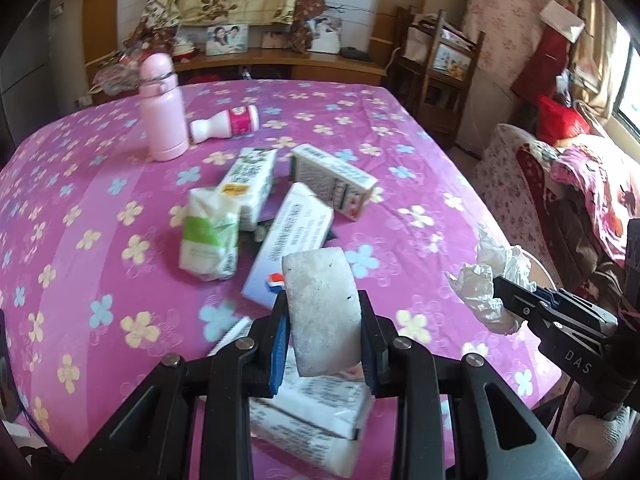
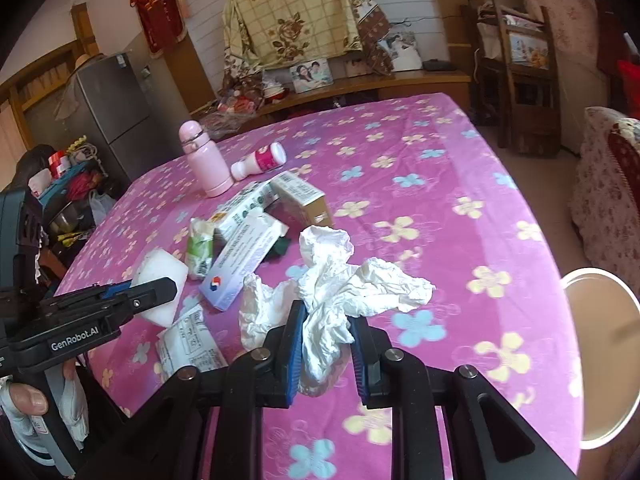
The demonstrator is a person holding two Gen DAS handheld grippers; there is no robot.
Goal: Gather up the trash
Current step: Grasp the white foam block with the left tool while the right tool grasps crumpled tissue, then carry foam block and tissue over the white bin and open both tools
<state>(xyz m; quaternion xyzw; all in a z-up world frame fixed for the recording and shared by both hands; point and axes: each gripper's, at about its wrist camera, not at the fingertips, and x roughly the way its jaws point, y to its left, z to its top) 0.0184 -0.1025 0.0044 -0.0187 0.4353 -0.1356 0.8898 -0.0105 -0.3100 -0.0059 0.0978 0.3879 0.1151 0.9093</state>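
Now both hands carry trash: left gripper point(image 1: 323, 340) pinches a white sponge point(image 1: 320, 312), right gripper point(image 2: 325, 354) pinches crumpled tissue point(image 2: 340, 292); next, probably the bin point(image 2: 600, 360) at lower right

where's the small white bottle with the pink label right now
The small white bottle lies on its side toward the far left of the table, just right of the upright pink flask and beyond the cartons.
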